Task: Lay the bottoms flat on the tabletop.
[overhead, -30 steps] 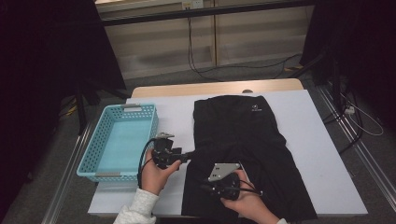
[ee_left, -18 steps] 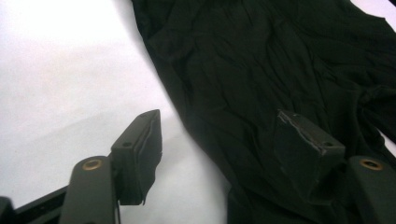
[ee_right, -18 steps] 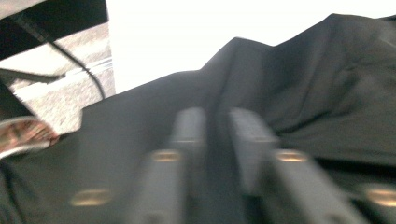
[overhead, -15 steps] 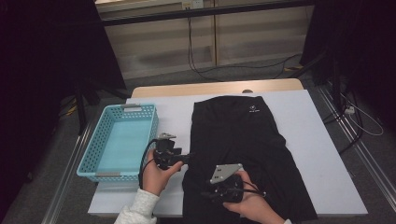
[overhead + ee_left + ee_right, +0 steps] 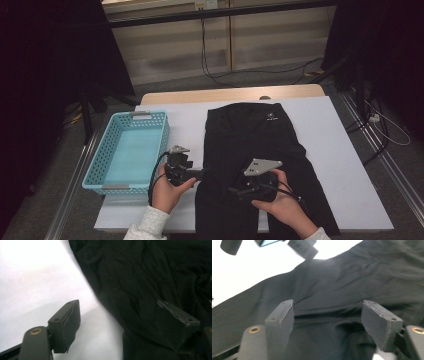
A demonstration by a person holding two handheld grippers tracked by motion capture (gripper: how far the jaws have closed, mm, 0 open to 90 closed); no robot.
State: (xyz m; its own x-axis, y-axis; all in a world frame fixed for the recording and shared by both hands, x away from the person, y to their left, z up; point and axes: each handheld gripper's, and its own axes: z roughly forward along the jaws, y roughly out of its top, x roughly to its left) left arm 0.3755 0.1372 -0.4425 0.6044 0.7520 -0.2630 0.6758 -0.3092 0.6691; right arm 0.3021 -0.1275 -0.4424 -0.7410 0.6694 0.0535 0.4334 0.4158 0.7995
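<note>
Both hands come in over the table's near edge. The left tongs [image 5: 200, 174] point sideways at the left hem of the black fabric garment [image 5: 260, 150], their jaws apart and just opening further, one over white table [image 5: 330, 130] and one over cloth. The right tongs [image 5: 235, 190] hover above the garment's lower part, jaws just opened wide, nothing pinched between them. The garment lies flat, lightly wrinkled, from far edge to near edge, beside the light blue perforated plastic basket [image 5: 100, 170].
</note>
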